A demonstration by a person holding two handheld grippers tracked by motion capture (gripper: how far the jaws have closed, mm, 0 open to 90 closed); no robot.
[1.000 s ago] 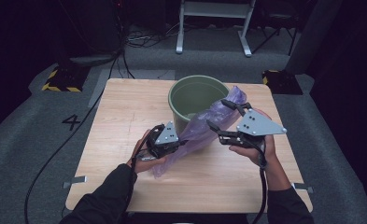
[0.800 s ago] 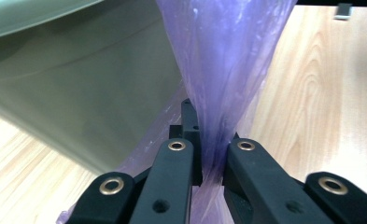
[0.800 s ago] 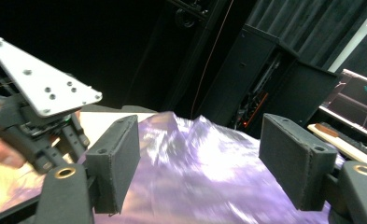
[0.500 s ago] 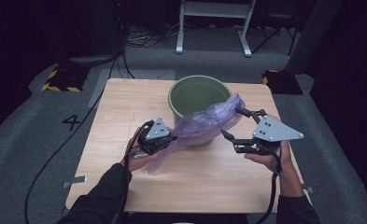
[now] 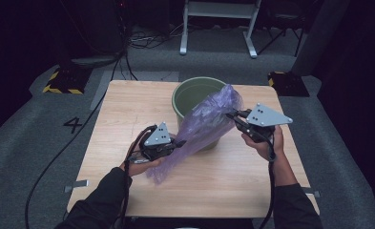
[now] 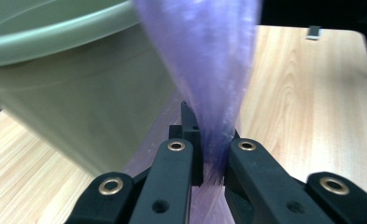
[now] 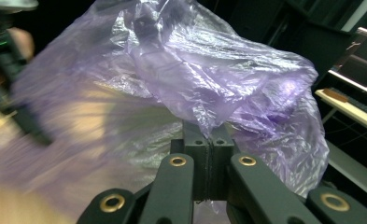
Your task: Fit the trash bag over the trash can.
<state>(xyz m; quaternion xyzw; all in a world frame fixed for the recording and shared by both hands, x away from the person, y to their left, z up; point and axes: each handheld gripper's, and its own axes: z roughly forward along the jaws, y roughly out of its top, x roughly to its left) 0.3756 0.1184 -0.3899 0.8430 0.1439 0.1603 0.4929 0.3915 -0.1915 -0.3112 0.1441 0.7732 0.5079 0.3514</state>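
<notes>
The purple bag (image 5: 204, 126), thin, limp and slippery (likely near weightless), hangs mid-frame before the green bucket (image 5: 194, 95); each hand-held gripper, left (image 5: 175, 143) and right (image 5: 234, 117), pinches an edge.

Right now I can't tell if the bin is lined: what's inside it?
The bin's inner wall looks bare green. The purple bag, held by both tongs, stretches across its front and covers the rest.
</notes>
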